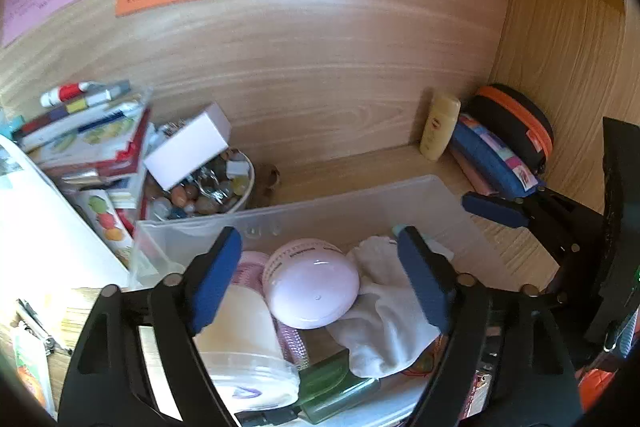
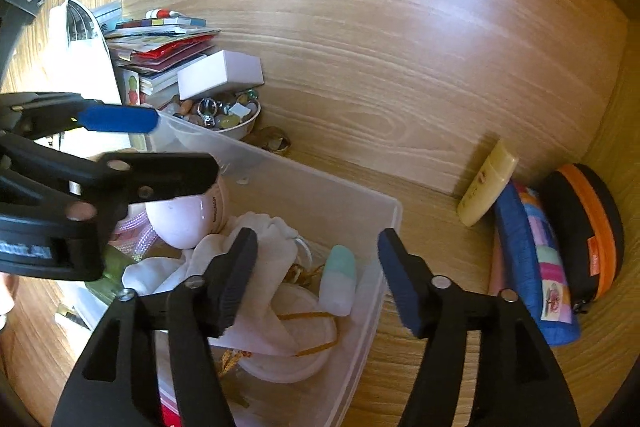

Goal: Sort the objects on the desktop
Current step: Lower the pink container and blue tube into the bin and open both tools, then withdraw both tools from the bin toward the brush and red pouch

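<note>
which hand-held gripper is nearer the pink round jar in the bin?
Left. The left hand-held gripper is open with the pink jar between its fingers. The right hand-held gripper, also open, straddles the clear bin's right wall, beside the white cloth.

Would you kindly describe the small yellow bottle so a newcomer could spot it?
Follow the wooden back wall toward the right corner, past the clear plastic bin. The pale yellow bottle leans against that wall, beside a blue pouch; it is the only hard, cream-coloured item there.
</note>
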The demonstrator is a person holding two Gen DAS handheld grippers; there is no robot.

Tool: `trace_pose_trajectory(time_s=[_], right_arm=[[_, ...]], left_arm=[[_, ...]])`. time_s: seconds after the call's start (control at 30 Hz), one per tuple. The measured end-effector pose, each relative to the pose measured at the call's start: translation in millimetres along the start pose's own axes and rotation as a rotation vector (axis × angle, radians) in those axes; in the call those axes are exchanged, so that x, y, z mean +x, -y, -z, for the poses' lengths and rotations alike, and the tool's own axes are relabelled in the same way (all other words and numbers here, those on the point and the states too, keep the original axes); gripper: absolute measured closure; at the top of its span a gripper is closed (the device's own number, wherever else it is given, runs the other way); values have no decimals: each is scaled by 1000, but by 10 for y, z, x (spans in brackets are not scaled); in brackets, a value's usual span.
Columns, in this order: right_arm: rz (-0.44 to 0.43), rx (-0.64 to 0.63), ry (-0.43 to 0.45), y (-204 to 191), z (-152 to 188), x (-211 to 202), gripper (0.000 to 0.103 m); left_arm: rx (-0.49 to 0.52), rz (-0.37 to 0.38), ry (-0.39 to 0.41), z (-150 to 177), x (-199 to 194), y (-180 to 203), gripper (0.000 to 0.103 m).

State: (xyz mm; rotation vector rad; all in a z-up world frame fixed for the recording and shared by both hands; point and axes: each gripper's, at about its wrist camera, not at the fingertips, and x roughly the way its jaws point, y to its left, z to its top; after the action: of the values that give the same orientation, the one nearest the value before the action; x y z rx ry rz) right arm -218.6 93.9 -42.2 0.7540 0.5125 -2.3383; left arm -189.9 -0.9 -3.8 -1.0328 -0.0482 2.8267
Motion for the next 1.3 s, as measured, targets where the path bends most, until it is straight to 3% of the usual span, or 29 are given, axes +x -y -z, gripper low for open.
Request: trace_pose_trajectory(time_s=[0.07, 0.2, 0.53, 0.97, 1.13, 1.3], right_arm=[[-1, -4, 14, 9, -6, -55, 34], [-4, -10, 57, 20, -33, -222, 21], [-21, -60, 109, -114, 66, -629, 18], [-15, -115, 101, -265, 444, -974, 18], [-10, -113, 51, -257, 635, -982, 17], [-32, -64, -33, -215, 821, -918, 18]], left_arm=[[-9, -3, 24, -14, -75, -15, 10], [-2, -34, 63, -38, -209, 1, 8], [51, -114, 107, 115, -564, 49, 4], [60, -180, 61, 513, -814, -80, 4], [76, -203, 22, 735, -874, -156, 3], [79, -191, -77, 1027, -796, -192, 3]])
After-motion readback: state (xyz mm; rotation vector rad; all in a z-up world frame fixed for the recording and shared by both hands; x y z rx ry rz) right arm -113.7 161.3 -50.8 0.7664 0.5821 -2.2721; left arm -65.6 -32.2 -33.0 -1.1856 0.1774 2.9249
